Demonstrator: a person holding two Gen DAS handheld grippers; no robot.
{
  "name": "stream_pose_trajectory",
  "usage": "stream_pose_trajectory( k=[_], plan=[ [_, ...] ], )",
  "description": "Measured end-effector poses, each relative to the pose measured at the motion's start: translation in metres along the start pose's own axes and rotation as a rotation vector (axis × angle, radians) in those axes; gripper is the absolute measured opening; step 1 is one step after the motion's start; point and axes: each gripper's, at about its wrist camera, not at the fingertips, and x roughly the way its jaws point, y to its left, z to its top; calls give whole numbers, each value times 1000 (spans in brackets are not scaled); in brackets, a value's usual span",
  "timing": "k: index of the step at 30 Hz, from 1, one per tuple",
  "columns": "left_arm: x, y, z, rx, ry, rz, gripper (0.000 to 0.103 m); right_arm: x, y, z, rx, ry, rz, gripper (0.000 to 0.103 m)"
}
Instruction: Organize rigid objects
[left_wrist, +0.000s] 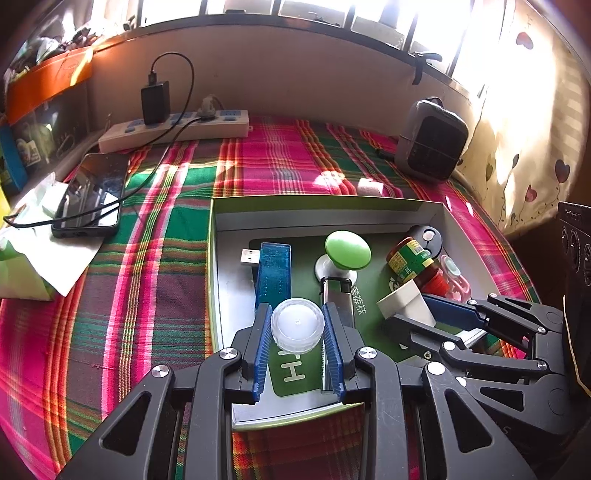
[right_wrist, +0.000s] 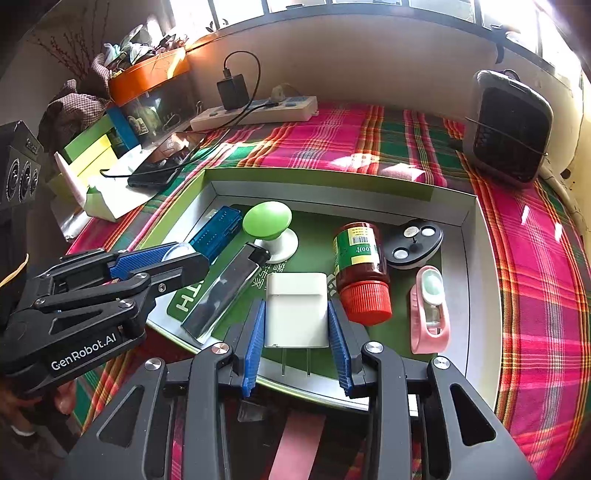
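Nearest the lens, the left gripper (left_wrist: 297, 325) has its jaws clamped on a small clear round jar (left_wrist: 297, 324), and the right gripper (right_wrist: 296, 314) has its jaws clamped on a white plug adapter (right_wrist: 296, 309) with its prongs pointing back toward the camera. Both items hang over the near end of a shallow open box (right_wrist: 474, 266) resting on a plaid cloth (left_wrist: 155, 258) in pink, green and red.

Just ahead of the left jaws lie a blue USB stick (left_wrist: 273, 273), a silver lighter (left_wrist: 338, 295) and a green-capped knob (left_wrist: 347, 251). Ahead of and right of the right jaws lie a red-capped bottle (right_wrist: 362, 266), a black round disc (right_wrist: 413, 243) and a pink clip-like item (right_wrist: 430, 314).

Beyond the box, a phone (left_wrist: 92, 195) lies to the left with a cable attached. Farther back, a power strip (left_wrist: 173, 129) carries a black charger (left_wrist: 155, 101). A small grey heater (left_wrist: 430, 140) stands to the far right. A wall and a bright window (left_wrist: 295, 9) close the scene.
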Motion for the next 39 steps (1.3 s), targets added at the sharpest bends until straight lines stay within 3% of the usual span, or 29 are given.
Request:
stream_pose_trajectory(
  k=[39],
  plan=[
    [8,-7,1,28,7,18,27,5,-4,2,26,-9,-4,35]
  ],
)
